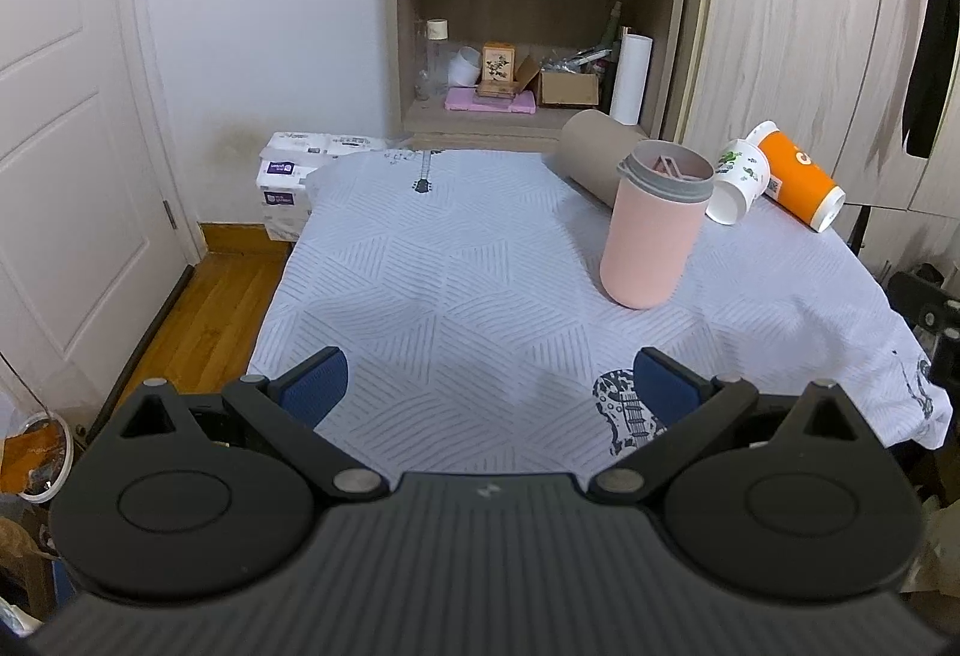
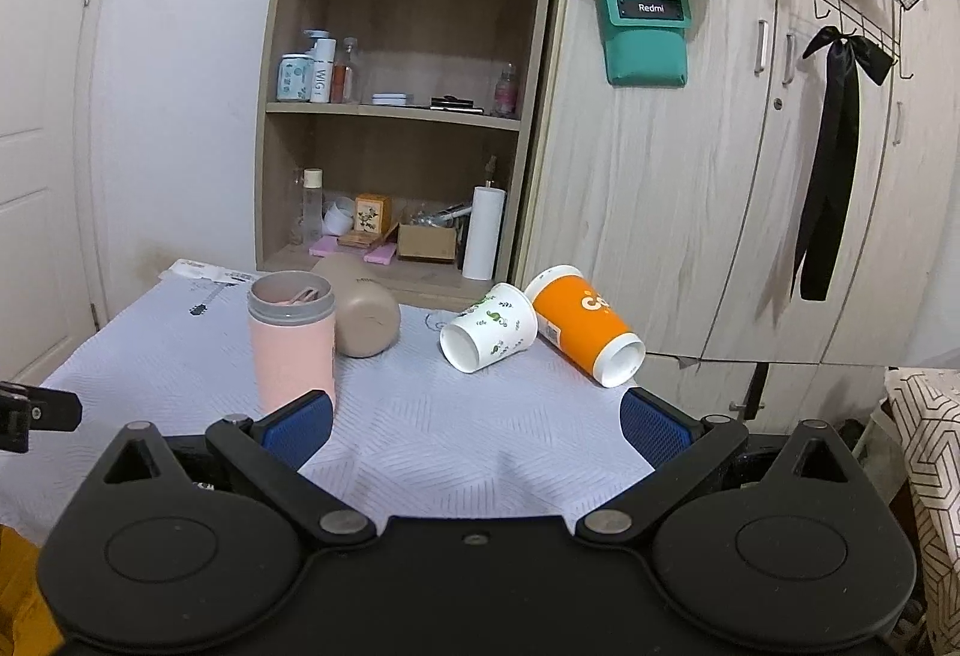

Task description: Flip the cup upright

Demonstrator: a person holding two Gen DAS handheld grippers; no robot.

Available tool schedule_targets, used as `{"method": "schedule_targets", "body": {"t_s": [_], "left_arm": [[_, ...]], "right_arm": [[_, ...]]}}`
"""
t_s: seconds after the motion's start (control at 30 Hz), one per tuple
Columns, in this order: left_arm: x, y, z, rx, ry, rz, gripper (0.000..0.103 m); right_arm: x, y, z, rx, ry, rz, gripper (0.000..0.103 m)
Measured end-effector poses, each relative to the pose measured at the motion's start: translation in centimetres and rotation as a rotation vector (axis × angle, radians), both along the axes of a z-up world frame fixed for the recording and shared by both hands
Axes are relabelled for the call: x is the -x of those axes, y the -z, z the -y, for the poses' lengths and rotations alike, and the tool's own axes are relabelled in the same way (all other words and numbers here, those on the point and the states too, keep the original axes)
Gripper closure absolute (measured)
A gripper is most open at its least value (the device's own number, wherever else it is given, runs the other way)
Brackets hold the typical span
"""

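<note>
A pink cup (image 1: 651,230) with a grey rim stands upright on the table's white patterned cloth (image 1: 456,284); it also shows in the right wrist view (image 2: 294,344). A beige cup (image 2: 363,317) lies on its side behind it, also in the left wrist view (image 1: 597,155). A white paper cup (image 2: 489,335) with green prints and an orange paper cup (image 2: 585,323) lie on their sides, mouths toward me. My left gripper (image 1: 492,386) is open and empty, short of the pink cup. My right gripper (image 2: 477,428) is open and empty, in front of the paper cups.
A wooden shelf unit (image 2: 396,116) with bottles and boxes stands behind the table, a wardrobe (image 2: 720,176) to its right. Tissue packs (image 1: 294,170) sit at the table's far left corner. A white door (image 1: 60,116) is on the left.
</note>
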State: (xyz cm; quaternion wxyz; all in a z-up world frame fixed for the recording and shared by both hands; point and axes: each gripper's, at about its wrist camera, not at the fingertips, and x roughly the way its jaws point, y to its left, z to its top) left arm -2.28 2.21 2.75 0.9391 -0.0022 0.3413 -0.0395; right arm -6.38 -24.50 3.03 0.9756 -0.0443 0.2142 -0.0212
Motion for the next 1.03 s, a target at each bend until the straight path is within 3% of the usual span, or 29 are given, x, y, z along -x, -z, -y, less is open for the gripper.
{"method": "schedule_targets", "body": {"t_s": [0.37, 0.67, 1.03], "left_arm": [[-0.05, 0.03, 0.18, -0.023, -0.005, -0.002, 0.000], [0.22, -0.02, -0.13, 0.004, -0.007, 0.000, 0.000], [0.76, -0.45, 0.15, -0.019, -0.014, 0.041, 0.000]], "right_arm": [[0.26, -0.05, 0.20, -0.005, 0.013, -0.002, 0.000], [0.45, -0.28, 0.11, -0.018, -0.010, -0.004, 0.000], [0.85, -0.35, -0.02, -0.003, -0.003, 0.007, 0.000]]}}
